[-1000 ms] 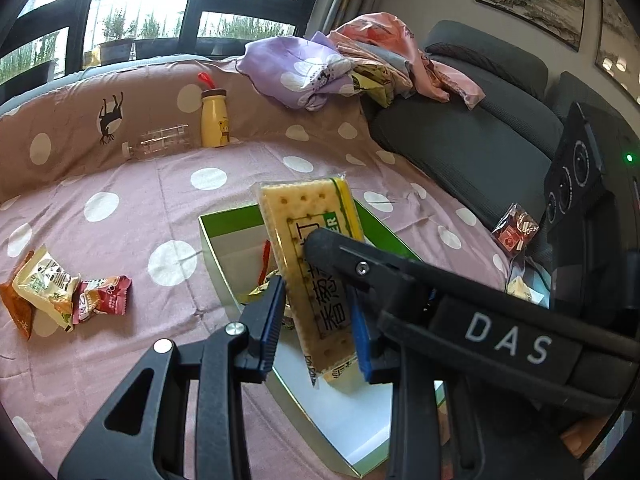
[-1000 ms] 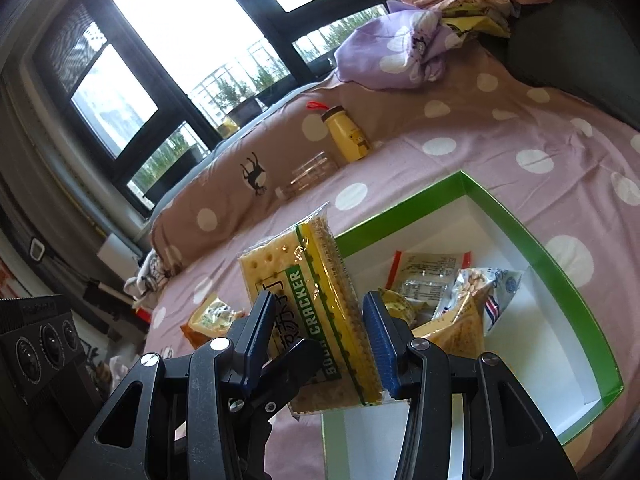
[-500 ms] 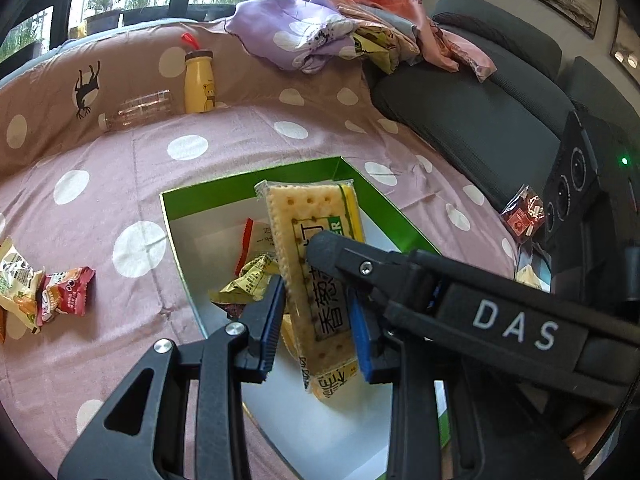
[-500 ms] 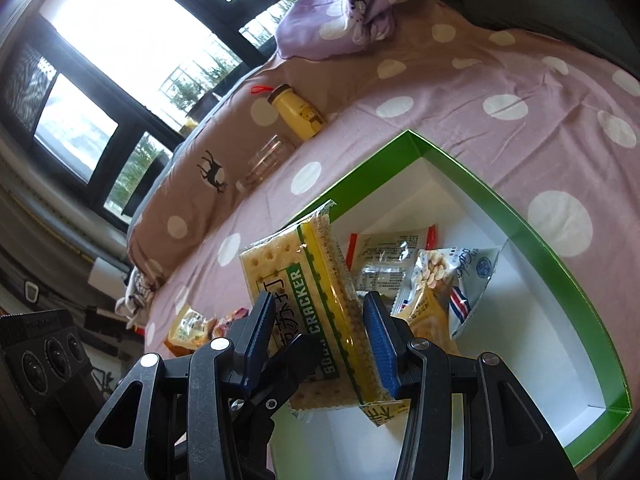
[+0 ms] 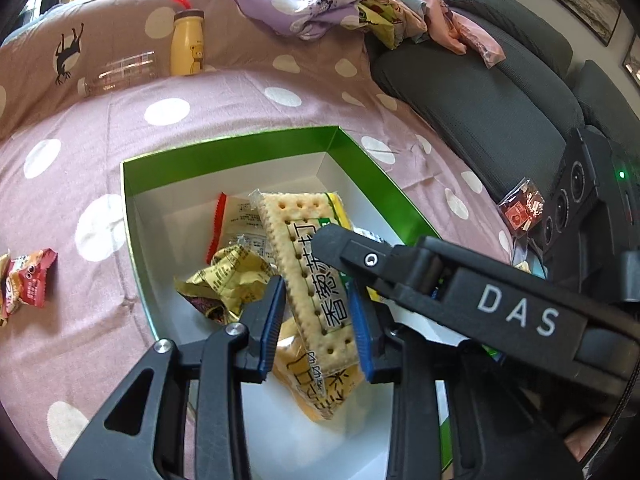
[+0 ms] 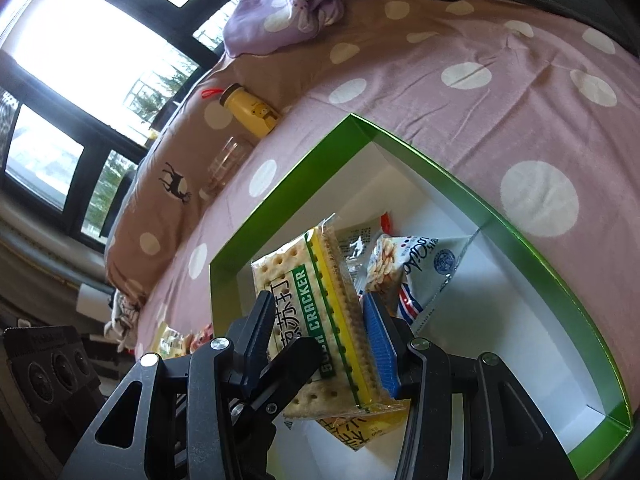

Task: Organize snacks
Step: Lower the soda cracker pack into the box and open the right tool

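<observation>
Both grippers, left gripper [image 5: 316, 320] and right gripper [image 6: 320, 340], clamp the cracker pack [image 5: 308, 264] over the green box [image 5: 240, 152], hiding snacks beneath.

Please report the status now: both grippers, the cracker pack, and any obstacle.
Left gripper and right gripper both shut on soda cracker pack. Pack over green box. Snack bags lie beneath it.
</observation>
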A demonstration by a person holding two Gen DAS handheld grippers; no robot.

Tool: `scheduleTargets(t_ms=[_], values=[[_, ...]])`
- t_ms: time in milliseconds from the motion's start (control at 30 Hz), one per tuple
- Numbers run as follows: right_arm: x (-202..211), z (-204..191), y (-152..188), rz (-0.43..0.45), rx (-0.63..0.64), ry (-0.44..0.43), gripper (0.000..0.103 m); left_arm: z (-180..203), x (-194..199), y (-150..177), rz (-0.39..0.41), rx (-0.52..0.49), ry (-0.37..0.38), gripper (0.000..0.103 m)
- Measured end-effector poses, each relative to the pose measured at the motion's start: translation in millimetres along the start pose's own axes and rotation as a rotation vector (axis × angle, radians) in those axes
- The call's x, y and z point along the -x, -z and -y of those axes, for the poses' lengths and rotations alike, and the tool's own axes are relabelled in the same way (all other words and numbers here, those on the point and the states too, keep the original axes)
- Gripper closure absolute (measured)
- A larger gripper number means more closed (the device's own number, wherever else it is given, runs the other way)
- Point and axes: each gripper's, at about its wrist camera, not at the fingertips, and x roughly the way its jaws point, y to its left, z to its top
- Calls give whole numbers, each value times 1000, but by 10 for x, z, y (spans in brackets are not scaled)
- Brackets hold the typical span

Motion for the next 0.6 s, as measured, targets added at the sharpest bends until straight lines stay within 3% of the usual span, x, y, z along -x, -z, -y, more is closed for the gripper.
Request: scheduleTargets(t_ms=[100, 367, 400, 500, 600], values=[[-31, 39, 5, -13, -17, 37, 54, -2, -104, 18, -42, 25, 1, 72], [41, 54, 4, 23, -18, 36, 54, -5, -54, 44, -26, 36, 5, 69], [60, 52, 6, 31, -16, 40, 54, -9, -16, 52, -16, 37, 10, 65], [124, 24, 8, 67, -5, 53, 48, -29, 173, 97, 41, 28, -7, 40], [167, -20, 22, 91, 11, 45, 45, -78, 417, 160, 98, 21, -37, 36]])
